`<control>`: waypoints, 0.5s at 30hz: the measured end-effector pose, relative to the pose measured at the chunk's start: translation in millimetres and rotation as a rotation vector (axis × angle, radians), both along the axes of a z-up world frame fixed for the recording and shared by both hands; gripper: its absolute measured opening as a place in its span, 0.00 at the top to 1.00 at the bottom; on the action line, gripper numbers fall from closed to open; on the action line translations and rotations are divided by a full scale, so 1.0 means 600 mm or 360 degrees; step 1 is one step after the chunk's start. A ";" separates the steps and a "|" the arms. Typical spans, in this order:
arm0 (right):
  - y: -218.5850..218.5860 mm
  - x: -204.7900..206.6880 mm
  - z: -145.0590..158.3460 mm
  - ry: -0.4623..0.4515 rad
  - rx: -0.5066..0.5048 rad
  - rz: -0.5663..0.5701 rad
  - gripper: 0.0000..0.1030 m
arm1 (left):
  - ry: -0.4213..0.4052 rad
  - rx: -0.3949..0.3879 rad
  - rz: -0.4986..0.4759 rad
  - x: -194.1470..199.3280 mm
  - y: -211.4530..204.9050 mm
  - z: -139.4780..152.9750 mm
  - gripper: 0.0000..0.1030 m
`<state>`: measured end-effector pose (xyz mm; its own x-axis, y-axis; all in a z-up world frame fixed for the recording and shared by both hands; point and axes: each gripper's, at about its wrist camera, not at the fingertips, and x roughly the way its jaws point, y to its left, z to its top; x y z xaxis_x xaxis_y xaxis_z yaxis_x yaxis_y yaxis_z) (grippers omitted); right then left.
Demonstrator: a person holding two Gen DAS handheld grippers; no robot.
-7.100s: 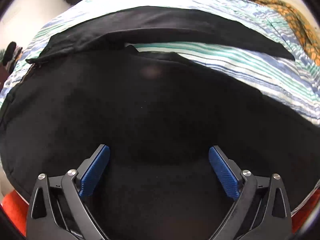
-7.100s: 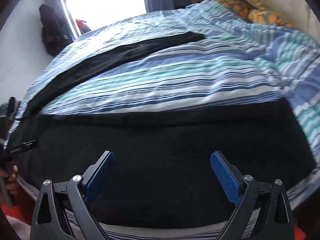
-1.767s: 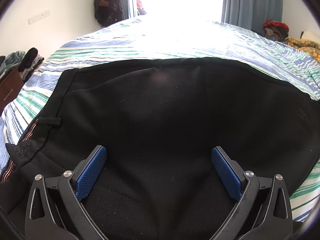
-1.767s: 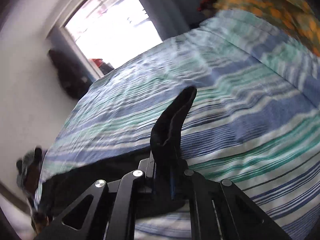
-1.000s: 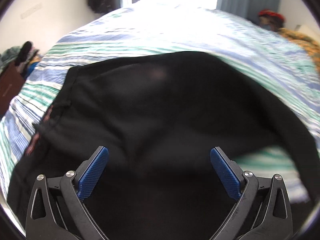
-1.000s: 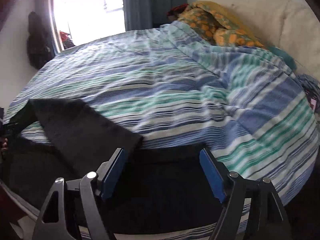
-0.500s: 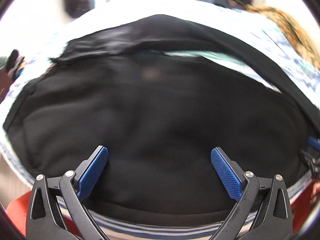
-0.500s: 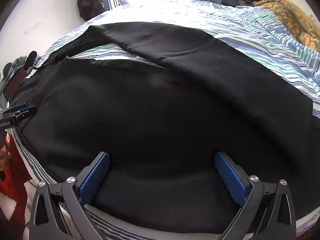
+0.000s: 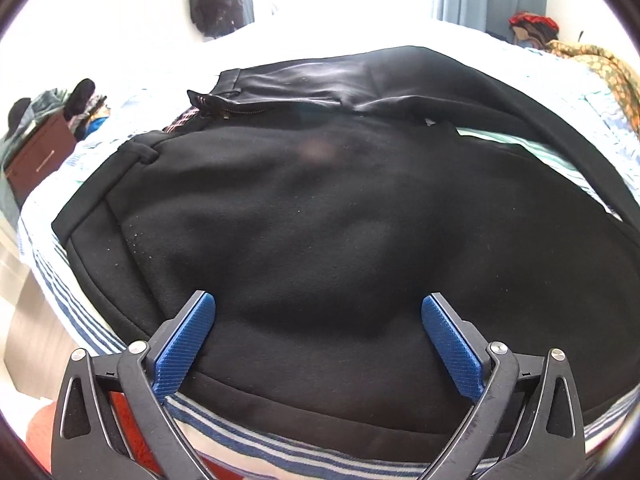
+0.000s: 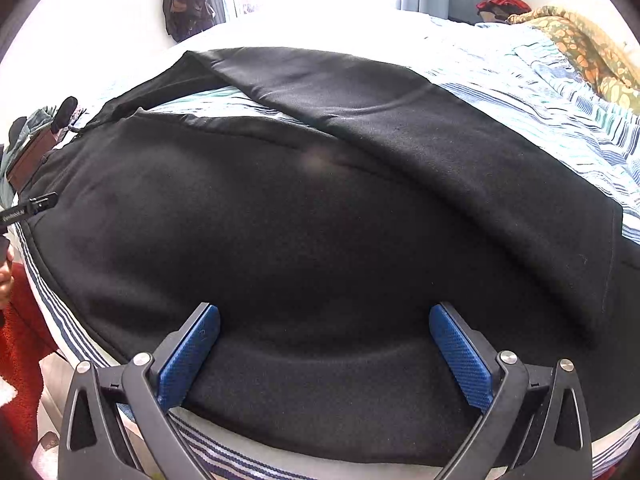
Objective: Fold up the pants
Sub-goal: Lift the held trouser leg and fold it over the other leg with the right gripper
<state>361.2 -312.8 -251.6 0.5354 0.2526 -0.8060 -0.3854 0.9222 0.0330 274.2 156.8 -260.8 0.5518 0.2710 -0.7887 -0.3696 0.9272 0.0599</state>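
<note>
Black pants (image 9: 320, 216) lie spread on the striped bed, near its front edge. In the left wrist view the waistband with its open zipper (image 9: 240, 110) sits at the far left, and one leg runs off to the right. In the right wrist view the far leg (image 10: 400, 120) is folded diagonally over the near leg (image 10: 260, 232). My left gripper (image 9: 316, 328) is open and empty, hovering over the waist end. My right gripper (image 10: 324, 336) is open and empty over the near leg.
The striped blue, green and white bedding (image 10: 540, 92) extends behind the pants. An orange patterned blanket (image 10: 580, 44) lies at the far right. A brown dresser with clothes (image 9: 36, 148) stands left of the bed. The left gripper's tip (image 10: 28, 208) shows at the left edge.
The right gripper carried the far leg across, let it go and opened. Since half a second ago the left gripper has drawn back toward the waist end; the right view has hardly changed.
</note>
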 end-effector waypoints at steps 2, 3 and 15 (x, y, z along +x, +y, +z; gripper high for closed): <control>-0.006 -0.006 0.001 -0.0024 0.0021 0.0005 0.00 | 0.0007 -0.0001 0.0007 0.004 0.006 0.003 0.01; -0.009 -0.008 0.003 -0.0031 0.0028 0.0009 0.00 | 0.0011 0.0001 0.0008 0.006 0.007 0.003 0.01; -0.235 0.027 0.026 0.0099 0.1158 -0.0669 0.31 | 0.0006 0.0043 0.0016 0.008 -0.002 -0.003 0.01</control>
<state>377.2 -453.7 -236.2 0.6611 0.5097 -0.5506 0.0078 0.7292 0.6843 279.1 155.7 -262.6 0.5459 0.2977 -0.7831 -0.3785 0.9216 0.0865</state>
